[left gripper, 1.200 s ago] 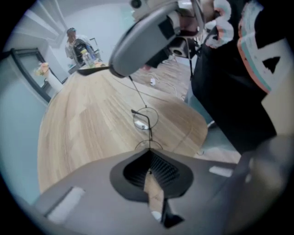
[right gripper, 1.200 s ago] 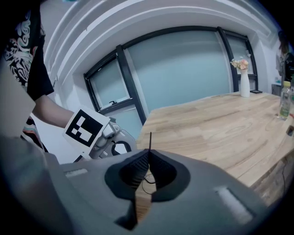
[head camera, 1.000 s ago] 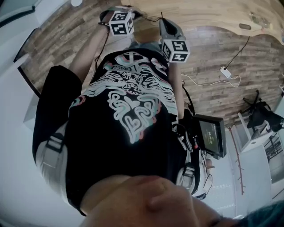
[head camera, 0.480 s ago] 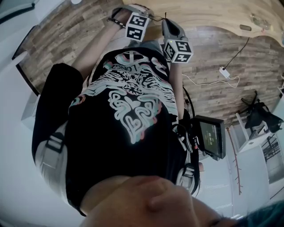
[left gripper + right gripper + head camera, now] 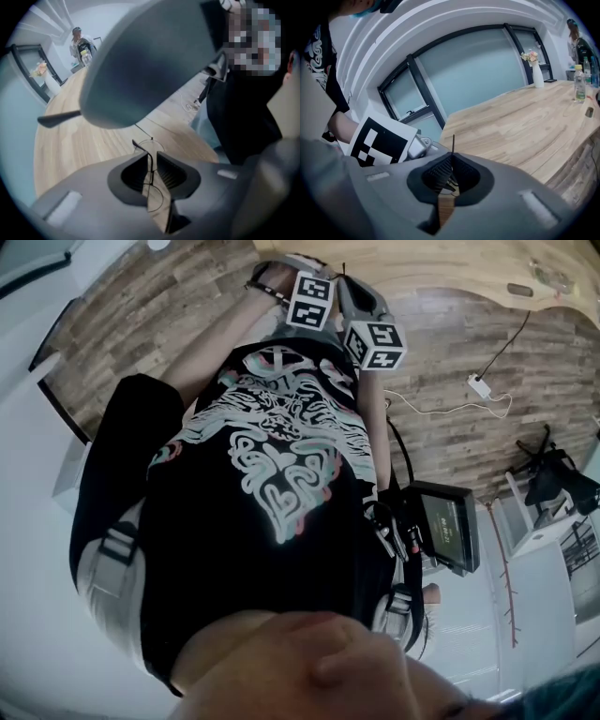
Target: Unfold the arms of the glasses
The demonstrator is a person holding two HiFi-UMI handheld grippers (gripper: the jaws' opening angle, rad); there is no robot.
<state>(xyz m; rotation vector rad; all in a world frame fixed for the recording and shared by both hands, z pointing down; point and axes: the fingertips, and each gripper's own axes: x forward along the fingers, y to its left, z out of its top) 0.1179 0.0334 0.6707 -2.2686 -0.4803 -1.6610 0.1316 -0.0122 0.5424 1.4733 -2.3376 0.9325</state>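
The thin black wire-framed glasses (image 5: 151, 157) hang over the wooden table (image 5: 84, 140). My left gripper (image 5: 150, 163) points down at them, its jaws a little apart, and the frame shows in the gap without the pads pressing on it. My right gripper (image 5: 451, 161) is shut on the glasses, and one thin black arm (image 5: 453, 141) sticks up from its tips. In the left gripper view its grey body (image 5: 150, 61) looms overhead. The head view shows both marker cubes close together, left (image 5: 312, 302) and right (image 5: 375, 345); the jaws and glasses are hidden there.
A white vase with flowers (image 5: 537, 75) and a bottle (image 5: 580, 86) stand at the table's far end. A person (image 5: 77, 42) is beyond it. A white adapter on a cable (image 5: 478, 382) lies on the wooden floor, and a small screen (image 5: 448, 526) hangs at my hip.
In the head view the left gripper's marker cube has slid right, up beside the right gripper's cube. The right gripper has stayed put.
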